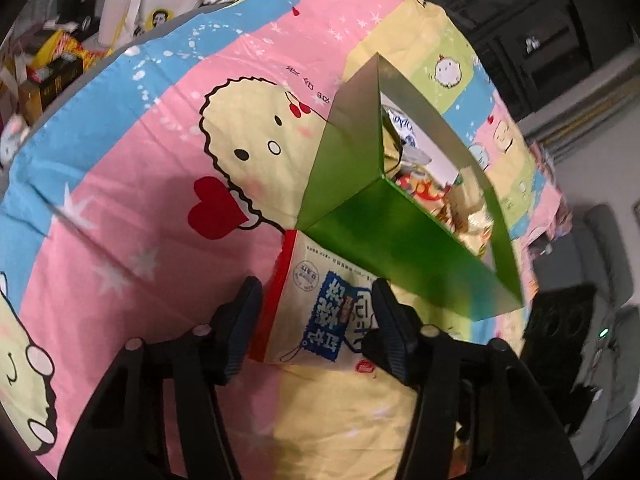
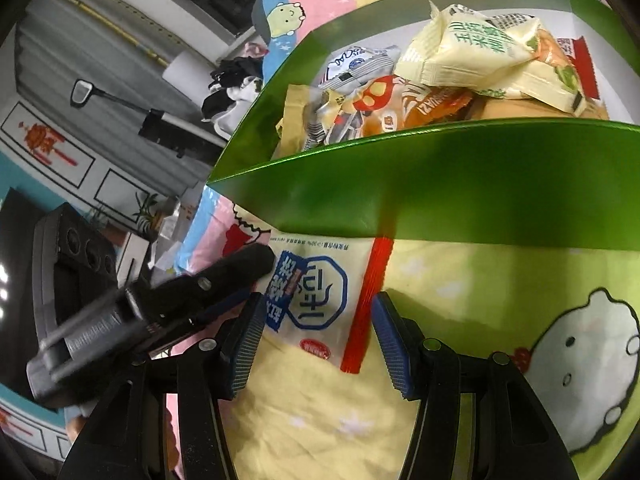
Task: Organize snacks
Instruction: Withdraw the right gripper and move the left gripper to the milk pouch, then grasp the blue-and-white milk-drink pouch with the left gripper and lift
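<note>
So there's a bed with a loud cartoon bedsheet (image 1: 132, 168), pink and blue and yellow stripes with a round-faced character holding a red heart. Over on the far left edge of the left wrist view there's a blurry pile of boxes and clutter off the bed, can't really tell what any of it is.

Moving in, the left gripper (image 1: 316, 320) is angled down at a cream snack packet (image 1: 320, 316) with blue lettering and a red strip along one edge. The packet lies flat on the sheet, its top end touching the base of the green box (image 1: 384, 248). The fingers straddle it: the right pad sits at the packet's edge, the left pad is just beside the red strip, and I can't tell if it's really squeezing.

From the right wrist view it's the same packet (image 2: 320, 304), and the right gripper (image 2: 318, 340) has its blue-padded fingers spread on either side of it, a clear gap on both sides, nothing pinched. The left gripper (image 2: 224, 280) pokes in from the left, its tip at the packet's left edge.

The green box (image 2: 440, 196) is open on top and stuffed with snack packets (image 2: 460, 64), pale yellow ones on top, orange and white ones below.
</note>
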A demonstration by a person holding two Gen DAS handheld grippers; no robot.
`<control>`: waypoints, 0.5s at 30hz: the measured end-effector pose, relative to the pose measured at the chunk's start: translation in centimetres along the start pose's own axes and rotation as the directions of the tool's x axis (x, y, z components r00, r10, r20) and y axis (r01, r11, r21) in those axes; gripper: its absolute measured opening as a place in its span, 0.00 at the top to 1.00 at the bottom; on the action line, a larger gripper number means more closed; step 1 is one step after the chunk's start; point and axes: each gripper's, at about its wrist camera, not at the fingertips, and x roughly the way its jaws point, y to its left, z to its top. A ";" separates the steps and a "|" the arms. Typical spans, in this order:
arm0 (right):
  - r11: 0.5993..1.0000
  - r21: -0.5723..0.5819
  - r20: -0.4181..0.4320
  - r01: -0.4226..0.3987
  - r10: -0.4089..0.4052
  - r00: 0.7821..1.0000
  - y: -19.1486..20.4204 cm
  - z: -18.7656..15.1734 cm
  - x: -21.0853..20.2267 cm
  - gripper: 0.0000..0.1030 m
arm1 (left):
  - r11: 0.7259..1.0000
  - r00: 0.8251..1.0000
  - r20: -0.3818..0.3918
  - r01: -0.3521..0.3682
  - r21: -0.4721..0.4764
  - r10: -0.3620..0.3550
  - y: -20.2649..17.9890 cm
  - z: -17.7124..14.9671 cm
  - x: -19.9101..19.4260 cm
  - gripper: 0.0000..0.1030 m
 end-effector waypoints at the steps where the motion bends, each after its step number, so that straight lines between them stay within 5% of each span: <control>1: 1.000 -0.011 -0.003 0.005 -0.005 1.000 0.2 0.0 0.2 0.44 | 1.000 1.000 0.002 -0.007 0.011 0.007 -0.1 -0.1 0.0 0.53; 5: 0.993 -0.109 0.003 0.052 -0.052 0.999 1.3 -0.3 0.5 0.55 | 1.000 1.000 -0.024 0.011 0.008 -0.011 0.1 -0.4 0.9 0.74; 7: 0.991 -0.124 0.007 0.058 -0.058 0.998 1.3 -0.3 0.6 0.69 | 1.000 1.000 -0.022 0.003 0.020 -0.003 -0.1 -0.5 1.0 0.76; 15: 0.987 -0.150 0.028 0.064 -0.061 0.998 1.5 -0.5 0.4 0.77 | 0.998 1.000 -0.018 -0.021 0.055 0.022 -0.7 -0.7 0.8 0.76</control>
